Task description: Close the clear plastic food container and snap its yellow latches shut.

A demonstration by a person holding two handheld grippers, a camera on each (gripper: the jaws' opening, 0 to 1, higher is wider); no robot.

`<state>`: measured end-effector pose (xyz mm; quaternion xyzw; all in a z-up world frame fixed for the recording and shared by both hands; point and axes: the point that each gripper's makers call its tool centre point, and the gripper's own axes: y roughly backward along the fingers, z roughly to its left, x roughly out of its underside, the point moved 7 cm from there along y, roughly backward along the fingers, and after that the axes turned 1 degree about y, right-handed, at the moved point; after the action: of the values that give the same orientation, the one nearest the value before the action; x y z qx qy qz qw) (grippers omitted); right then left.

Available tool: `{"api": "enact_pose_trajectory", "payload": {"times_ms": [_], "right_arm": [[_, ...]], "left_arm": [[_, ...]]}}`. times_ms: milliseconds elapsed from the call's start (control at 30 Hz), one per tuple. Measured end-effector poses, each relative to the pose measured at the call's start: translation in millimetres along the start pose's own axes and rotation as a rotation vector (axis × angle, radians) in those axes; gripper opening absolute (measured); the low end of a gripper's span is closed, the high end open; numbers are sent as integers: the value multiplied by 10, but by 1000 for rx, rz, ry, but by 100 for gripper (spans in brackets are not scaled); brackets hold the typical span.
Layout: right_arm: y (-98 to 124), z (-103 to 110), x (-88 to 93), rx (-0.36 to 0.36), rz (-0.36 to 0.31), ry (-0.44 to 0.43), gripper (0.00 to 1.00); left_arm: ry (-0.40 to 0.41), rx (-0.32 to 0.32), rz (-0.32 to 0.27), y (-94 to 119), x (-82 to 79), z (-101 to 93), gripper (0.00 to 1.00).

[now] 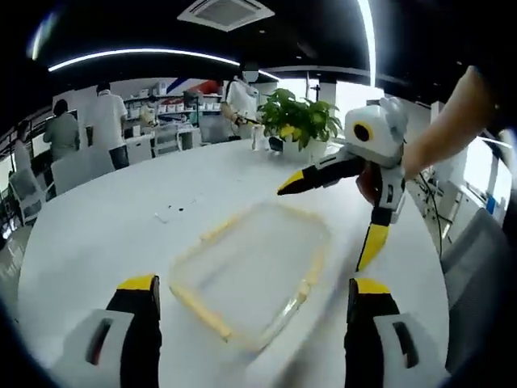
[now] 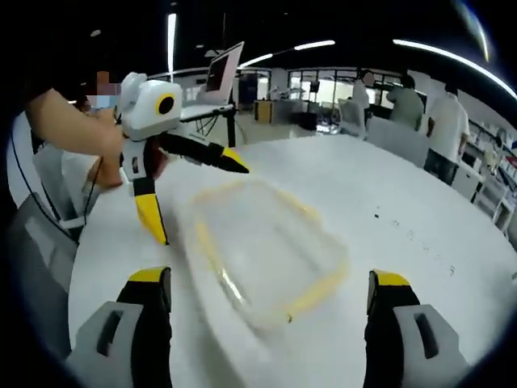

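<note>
Both tongs spread wide over blurred container [image 1: 252, 271].

The clear plastic food container [image 1: 257, 271] [image 2: 271, 250] lies flat near the middle of the round white table [image 1: 105, 226] [image 2: 420, 210]. Yellow latches [image 1: 311, 271] [image 2: 319, 293] line its sides; motion blur hides whether they are snapped.

- A white round surface [image 1: 105, 218] carries everything.
- A clear container [image 1: 254, 271] with yellow edging, blurred, lies flat on it.
- A potted plant [image 1: 300, 121] stands at its far edge.
- Small dark specks [image 2: 396, 220] dot it.
</note>
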<state>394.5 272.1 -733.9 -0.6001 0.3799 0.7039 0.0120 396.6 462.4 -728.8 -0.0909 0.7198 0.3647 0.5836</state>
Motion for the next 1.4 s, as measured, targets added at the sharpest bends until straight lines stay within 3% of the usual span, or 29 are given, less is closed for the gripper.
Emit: {"api": "enact_pose_trajectory", "payload": {"times_ms": [133, 267, 367, 467, 533, 1000, 1167, 1400], "right_arm": [[38, 113, 17, 21, -58, -66, 100], [68, 209, 145, 37, -68, -75, 100], [77, 256, 228, 48, -69, -89, 100], [98, 279, 262, 56, -73, -114, 100], [115, 289, 271, 59, -74, -128, 100], [243, 317, 281, 67, -58, -146, 100], [329, 352, 336, 79, -55, -167, 100], [508, 426, 442, 103, -40, -198, 99]], "left_arm": [[90, 2, -49, 56, 66, -63, 96], [150, -7, -101, 120, 136, -59, 99], [105, -22, -68, 143, 207, -80, 99], [140, -22, -63, 143, 256, -106, 99], [114, -32, -40, 137, 301, -117, 99], [173, -45, -48, 202, 308, -163, 96], [225, -62, -65, 300, 290, -138, 96], [223, -64, -40, 462, 328, -169, 95]]}}
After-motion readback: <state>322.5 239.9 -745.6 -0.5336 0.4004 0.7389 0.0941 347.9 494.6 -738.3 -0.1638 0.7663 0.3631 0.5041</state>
